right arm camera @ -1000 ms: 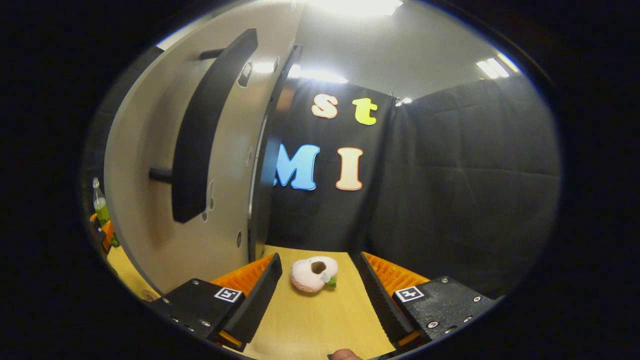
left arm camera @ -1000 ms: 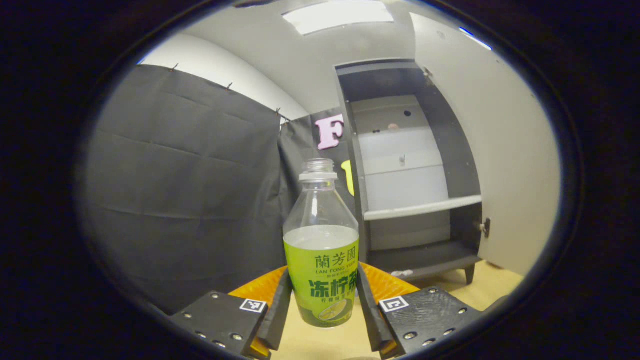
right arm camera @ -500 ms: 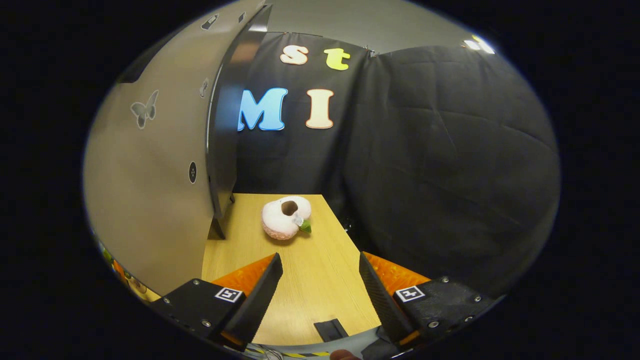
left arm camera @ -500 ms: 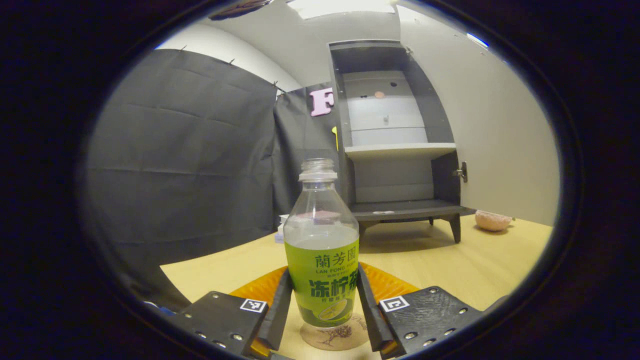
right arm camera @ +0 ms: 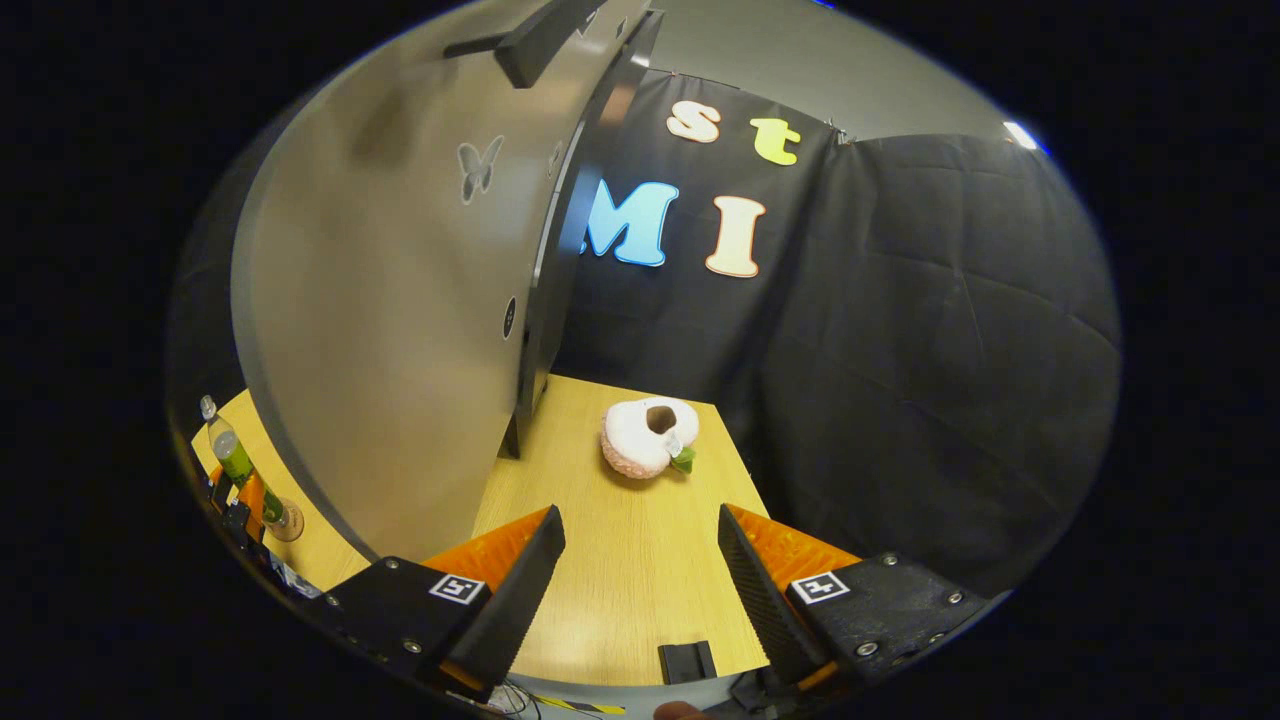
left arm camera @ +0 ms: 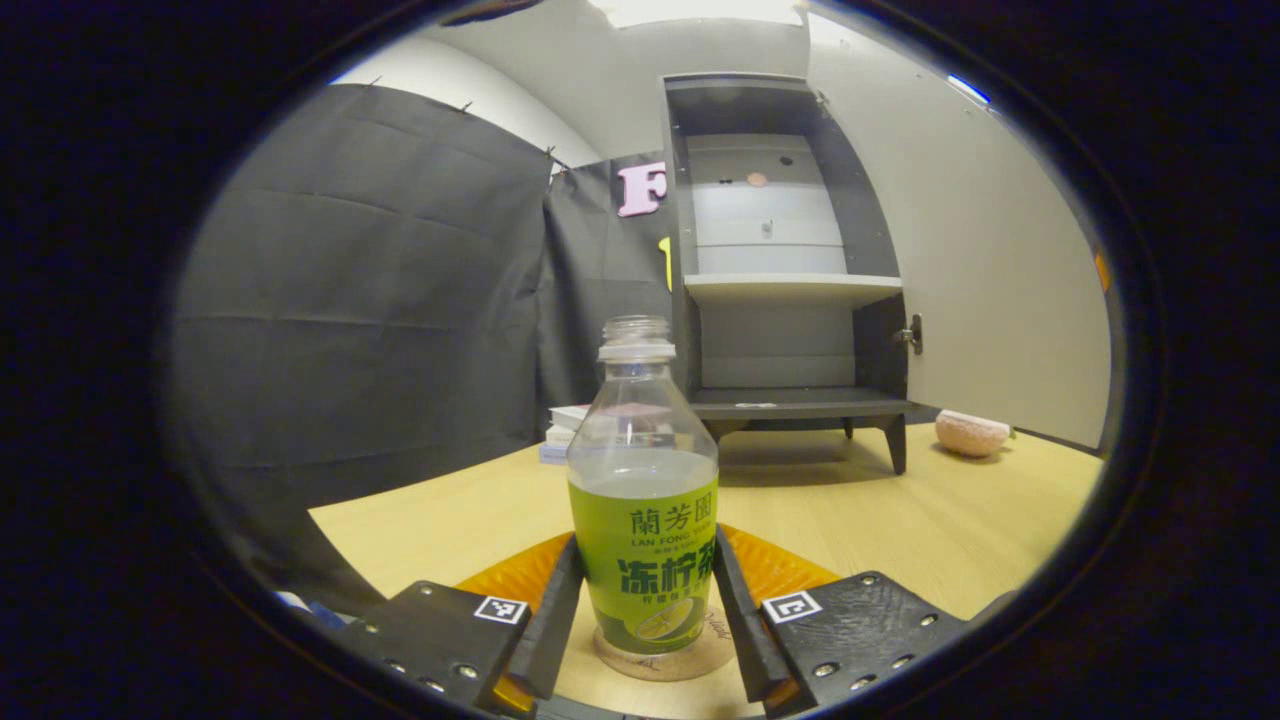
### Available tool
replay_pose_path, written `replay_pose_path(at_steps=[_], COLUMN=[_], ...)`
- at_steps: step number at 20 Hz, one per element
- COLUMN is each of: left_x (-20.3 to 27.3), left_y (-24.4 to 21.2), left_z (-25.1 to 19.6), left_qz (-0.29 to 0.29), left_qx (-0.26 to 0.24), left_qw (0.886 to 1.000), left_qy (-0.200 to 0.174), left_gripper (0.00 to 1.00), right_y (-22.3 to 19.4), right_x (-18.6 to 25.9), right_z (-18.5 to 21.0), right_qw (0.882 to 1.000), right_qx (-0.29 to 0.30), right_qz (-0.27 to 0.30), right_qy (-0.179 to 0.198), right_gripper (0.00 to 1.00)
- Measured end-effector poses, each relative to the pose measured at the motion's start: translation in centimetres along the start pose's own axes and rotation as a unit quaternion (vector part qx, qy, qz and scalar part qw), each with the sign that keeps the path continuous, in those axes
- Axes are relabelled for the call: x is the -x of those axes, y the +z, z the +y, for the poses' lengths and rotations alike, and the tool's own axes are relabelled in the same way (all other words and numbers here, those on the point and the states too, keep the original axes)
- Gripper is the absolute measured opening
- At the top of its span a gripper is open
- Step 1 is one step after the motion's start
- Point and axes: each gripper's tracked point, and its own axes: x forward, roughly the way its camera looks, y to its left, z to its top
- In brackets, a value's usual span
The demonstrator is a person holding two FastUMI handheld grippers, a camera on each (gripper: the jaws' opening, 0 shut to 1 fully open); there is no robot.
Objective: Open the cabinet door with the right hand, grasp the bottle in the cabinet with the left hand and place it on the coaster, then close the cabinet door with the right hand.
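at the left of the left gripper view hangs the black cloth wall (left arm camera: pixel 380 290), with a small stack of boxes (left arm camera: pixel 566 430) at its foot on the wooden table (left arm camera: pixel 900 520). at centre the left gripper (left arm camera: pixel 648 610) has both fingers pressed on the bottle (left arm camera: pixel 642 500), which stands upright on the round coaster (left arm camera: pixel 655 662). behind it the cabinet (left arm camera: pixel 780 260) stands open, its door (left arm camera: pixel 990 260) swung out to the right, a pink toy (left arm camera: pixel 972 433) on the table below. at the far left of the right gripper view the bottle and coaster appear again, then the door's outer face with its handle (right arm camera: pixel 540 35), then the toy. the right gripper (right arm camera: pixel 640 560) holds nothing, its fingers spread wide apart above the table.
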Motion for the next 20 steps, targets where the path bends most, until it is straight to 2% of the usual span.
replay_pose_path(at_steps=[2, 3, 4, 9, 10, 11, 12, 15, 18, 20], left_x=[0.2, 0.5, 0.6, 1.5, 1.5, 1.7, 1.9, 2.1, 2.1, 1.5], left_y=[0.4, 0.9, 1.5, 6.0, 7.5, 9.5, 11.7, 17.1, 24.6, 29.9], left_z=[0.4, 0.5, 0.4, 0.5, 0.4, 0.3, 0.2, -0.9, -2.1, -2.8], left_qz=[0.003, 0.0, -0.003, -0.025, -0.033, -0.046, -0.058, -0.075, -0.1, -0.109], left_qx=[-0.003, -0.001, -0.002, -0.051, -0.059, -0.067, -0.073, -0.094, -0.081, -0.085], left_qw=[1.0, 1.0, 1.0, 0.998, 0.997, 0.995, 0.994, 0.989, 0.984, 0.982], left_qy=[0.004, 0.002, -0.004, -0.037, -0.046, -0.052, -0.059, -0.092, -0.122, -0.127], left_gripper=[0.78, 0.75, 0.84, 0.81, 0.86, 0.86, 0.81, 0.81, 0.76, 0.85], right_y=[-0.9, -1.3, -1.7, -3.0, -3.3, -3.8, -4.1, -3.8, -0.7, 2.0], right_x=[-0.6, -0.8, -0.7, -0.4, -0.3, -0.2, 0.0, 0.6, 1.0, 0.9], right_z=[-0.4, -0.5, -0.6, -0.5, -0.5, -0.7, -0.8, -1.1, -1.5, -1.2], right_qw=[1.0, 1.0, 0.999, 0.998, 0.998, 0.997, 0.996, 0.994, 0.991, 0.991], right_qx=[-0.017, -0.02, -0.018, -0.049, -0.055, -0.057, -0.068, -0.103, -0.127, -0.134], right_qz=[0.012, 0.019, 0.024, 0.025, 0.028, 0.037, 0.04, 0.035, 0.001, -0.023], right_qy=[-0.007, -0.008, -0.011, -0.013, -0.018, -0.026, -0.029, -0.032, -0.031, -0.019], right_gripper=[0.95, 0.95, 0.95, 0.95, 0.95, 0.95, 0.95, 0.96, 0.95, 0.95])
